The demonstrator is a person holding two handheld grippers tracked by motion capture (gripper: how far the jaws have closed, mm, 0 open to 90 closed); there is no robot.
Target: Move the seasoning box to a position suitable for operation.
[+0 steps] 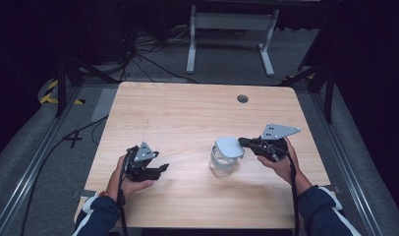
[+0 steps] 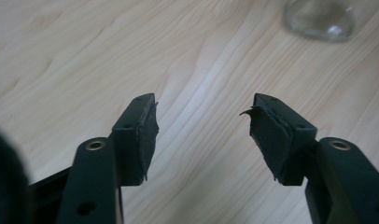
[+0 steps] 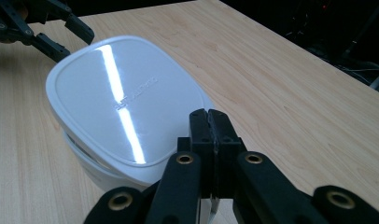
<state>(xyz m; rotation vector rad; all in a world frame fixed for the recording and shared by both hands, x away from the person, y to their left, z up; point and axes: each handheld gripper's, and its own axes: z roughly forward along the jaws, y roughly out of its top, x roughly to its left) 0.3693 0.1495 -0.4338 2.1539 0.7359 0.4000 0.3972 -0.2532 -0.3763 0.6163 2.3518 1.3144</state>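
On the near right part of the table: a clear container (image 1: 222, 162) with a pale lid (image 1: 228, 147) stands upright on the wood.
Container: see-through walls, rounded corners; in the left gripper view its base (image 2: 319, 19) shows blurred at the far right edge.
Lid: white-grey, rounded-square, glossy (a bright streak of light runs across it in the right gripper view (image 3: 124, 105)); it looks tilted, with its right edge raised off the container's rim.
Right gripper (image 1: 244, 142): just right of the container, jaws pressed together on the lid's right edge, pinching it; in the right gripper view (image 3: 210, 122) the two jaws meet with no gap over the lid's near rim.
Right hand (image 1: 281, 162): wrapped around the gripper's body, a grey three-cornered plate above it.
Left gripper (image 1: 162, 169): near left part of the table, well apart from the container, pointing right toward it; jaws spread wide with nothing between them, bare wood showing through the gap (image 2: 202, 122).
Left hand (image 1: 126, 182): grips the tool from below, dark sleeve behind.
Table (image 1: 187, 113): light wood, a small dark round hole (image 1: 242, 99) at the far right.
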